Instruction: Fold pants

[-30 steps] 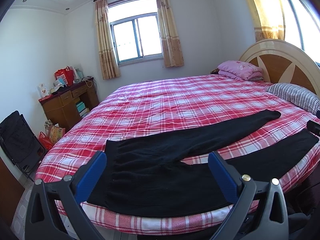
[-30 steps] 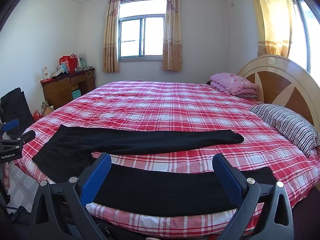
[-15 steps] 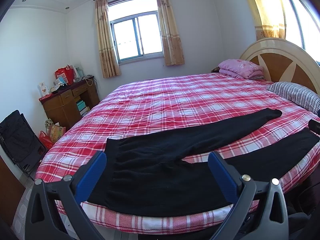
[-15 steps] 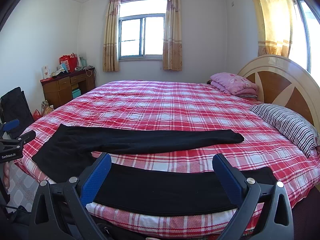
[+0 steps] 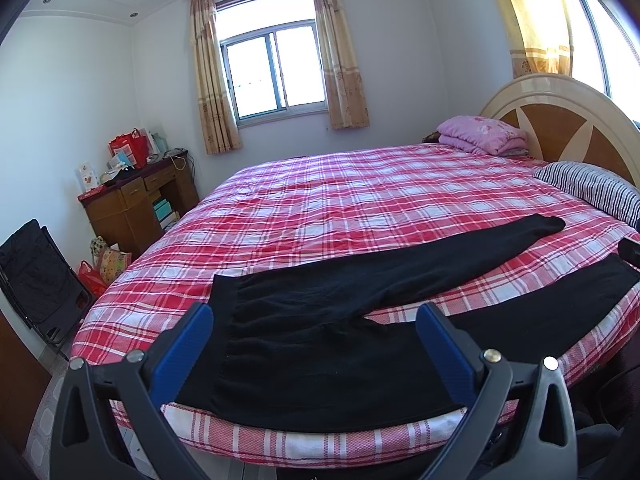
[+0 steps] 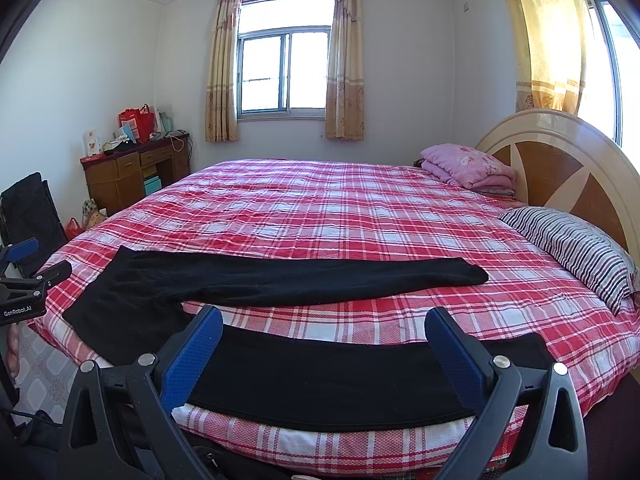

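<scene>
With both our left gripper [image 5: 316, 334] and right gripper [image 6: 324, 332] jaws wide and empty, the pants [image 6: 280, 280] at the frame's lower centre could bunch if we pinch unevenly.

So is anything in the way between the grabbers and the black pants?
Nothing visible. The black pants lie flat on the plaid bed, right ahead of the open left gripper and open right gripper.

Black plastic left gripper [image 5: 314, 314], blue ribbed fingers [image 5: 182, 350], silver screws, matching right gripper [image 6: 322, 318]
</scene>
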